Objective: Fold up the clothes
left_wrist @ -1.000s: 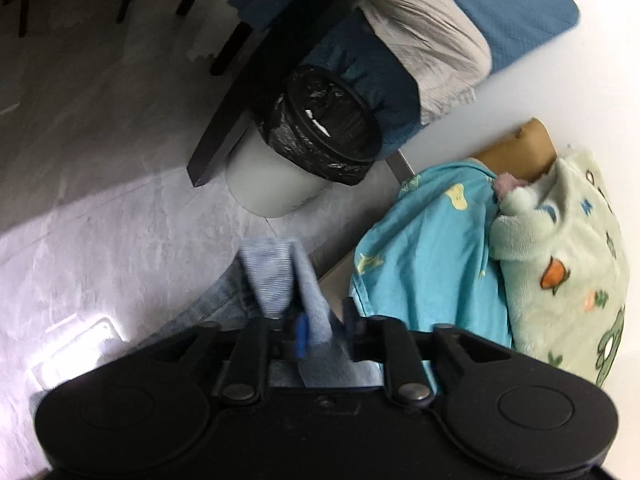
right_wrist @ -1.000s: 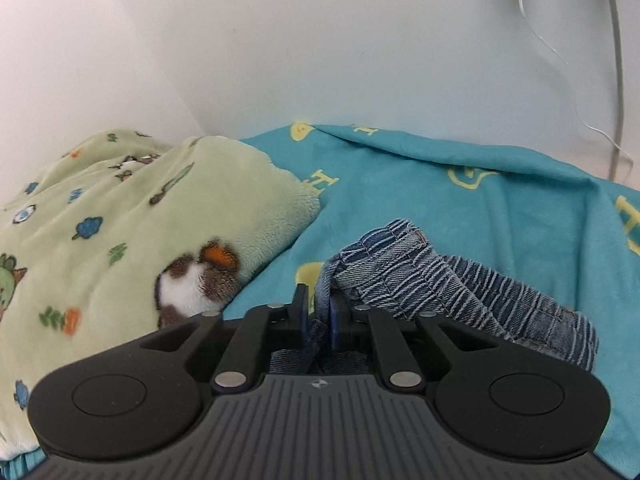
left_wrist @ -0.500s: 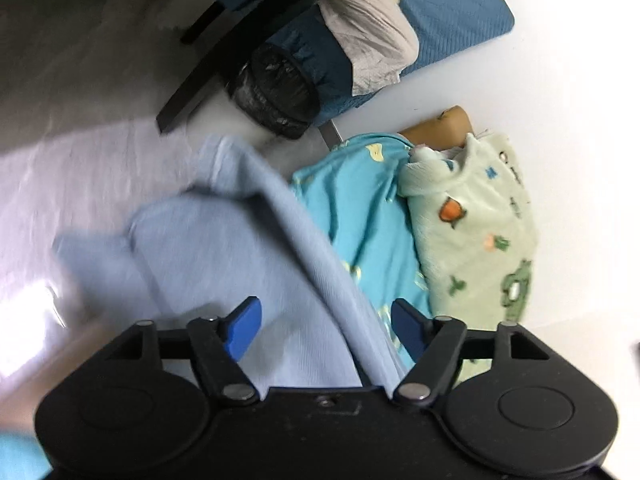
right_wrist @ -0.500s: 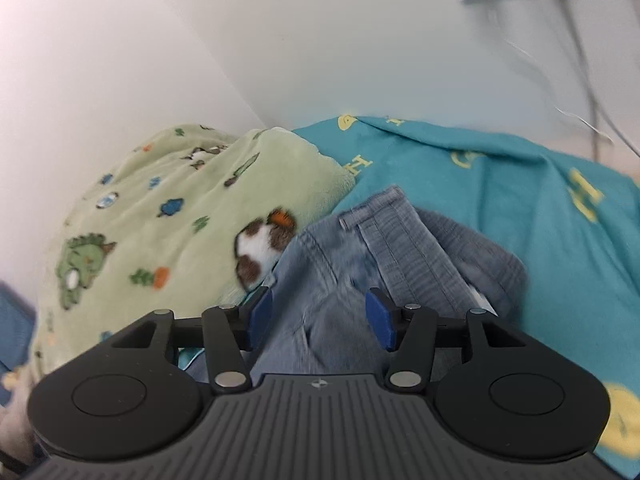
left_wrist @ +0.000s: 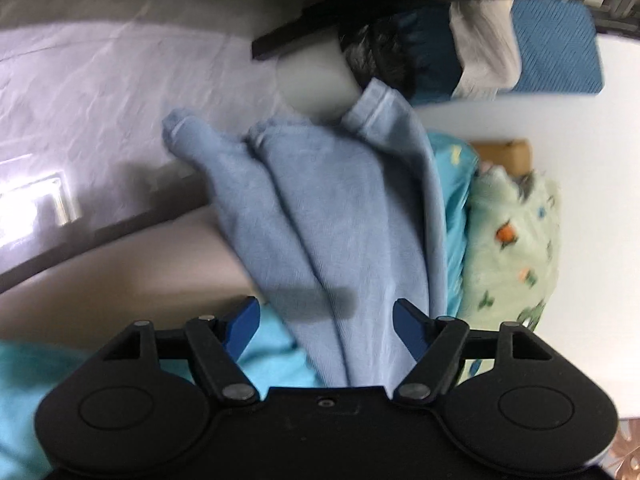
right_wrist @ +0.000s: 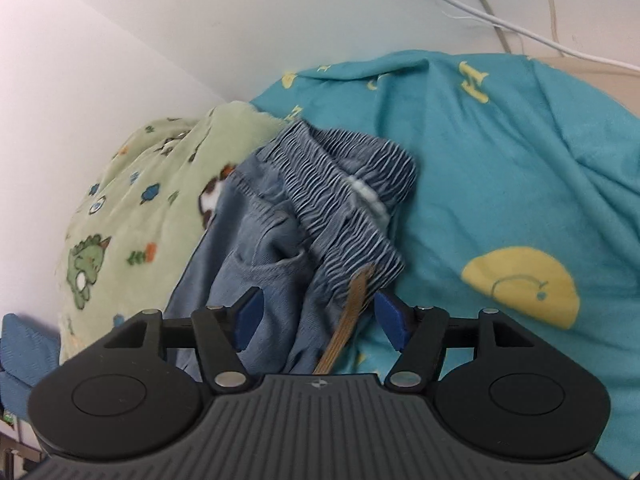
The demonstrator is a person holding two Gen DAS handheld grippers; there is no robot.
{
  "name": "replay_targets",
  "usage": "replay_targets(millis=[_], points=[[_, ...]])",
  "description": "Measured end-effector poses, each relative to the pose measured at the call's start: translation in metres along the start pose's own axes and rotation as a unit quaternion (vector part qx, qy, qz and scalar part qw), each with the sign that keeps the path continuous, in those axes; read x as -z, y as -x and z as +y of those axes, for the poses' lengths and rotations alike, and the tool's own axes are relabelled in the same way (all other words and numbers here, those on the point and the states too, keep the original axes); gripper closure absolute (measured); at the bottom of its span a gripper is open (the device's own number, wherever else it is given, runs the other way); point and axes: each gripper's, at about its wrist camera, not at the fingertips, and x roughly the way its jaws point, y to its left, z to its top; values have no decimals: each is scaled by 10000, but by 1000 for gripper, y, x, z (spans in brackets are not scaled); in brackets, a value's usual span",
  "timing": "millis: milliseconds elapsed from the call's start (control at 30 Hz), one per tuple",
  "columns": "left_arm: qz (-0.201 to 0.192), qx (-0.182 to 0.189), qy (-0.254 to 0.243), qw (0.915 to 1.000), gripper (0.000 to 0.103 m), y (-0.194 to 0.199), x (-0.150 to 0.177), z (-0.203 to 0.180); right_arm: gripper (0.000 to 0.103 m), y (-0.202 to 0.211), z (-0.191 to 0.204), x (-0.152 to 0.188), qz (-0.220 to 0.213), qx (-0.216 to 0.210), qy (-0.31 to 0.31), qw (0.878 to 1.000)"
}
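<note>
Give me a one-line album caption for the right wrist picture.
Open right gripper above crumpled blue jeans, elastic waistband up, on a teal sheet beside a green dinosaur blanket.

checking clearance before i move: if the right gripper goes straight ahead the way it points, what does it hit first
Most likely the denim pants: the open right gripper points at their gathered elastic waistband, lying on the teal blanket. Depth is unclear, but nothing else shows in between.
</note>
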Motion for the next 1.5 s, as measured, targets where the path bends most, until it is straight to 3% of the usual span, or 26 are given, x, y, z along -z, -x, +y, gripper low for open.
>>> replay_targets(millis=[200, 300, 533, 667, 800, 933, 1100, 1200, 1233, 1267, 1333, 1400, 1500], points=[[-253, 35, -127, 9996, 29, -21, -28, -5, 30, -30, -10, -6, 37, -31, -200, 9998], [-266, -150, -271, 9992, 29, -30, -39, -3, 20, -40, -6, -7, -18, 21, -51, 10000], [-94, -560, -131, 9983, 29, -46, -52, 14, 19, -51, -2, -12, -138, 191, 3, 9997], [83, -391, 349, 9986, 29, -34, -50, 29, 19, -47, -4, -11, -170, 214, 6, 9996], [128, -391, 507, 9979, 28, -20, -48, 31, 19, -44, -7, -10, -183, 267, -40, 9995], [139, -744, 405, 9963, 26, -31, -52, 28, 19, -41, -9, -8, -201, 280, -131, 9993], [38, -693, 220, 9973, 27, -56, -58, 30, 19, -43, -9, -8, -299, 206, -220, 9991], [-103, -547, 47, 9984, 36, -60, -62, 26, 19, -47, -7, -10, -347, 209, -245, 9989], [-145, -512, -71, 9986, 46, -61, -62, 23, 20, -48, -6, -10, -356, 225, -248, 9988], [-206, -526, -197, 9982, 62, -61, -61, 21, 21, -48, -5, -11, -383, 217, -266, 9987], [-329, -500, -388, 9975, 81, -59, -59, 18, 23, -50, -4, -10, -441, 192, -263, 9985], [-406, -380, -427, 9975, 89, -56, -58, 15, 30, -51, 1, -9, -470, 288, -50, 9985], [-678, -344, -681, 9948, 93, -44, -55, 3, 59, -48, 4, -13, -539, 343, 155, 9978]])
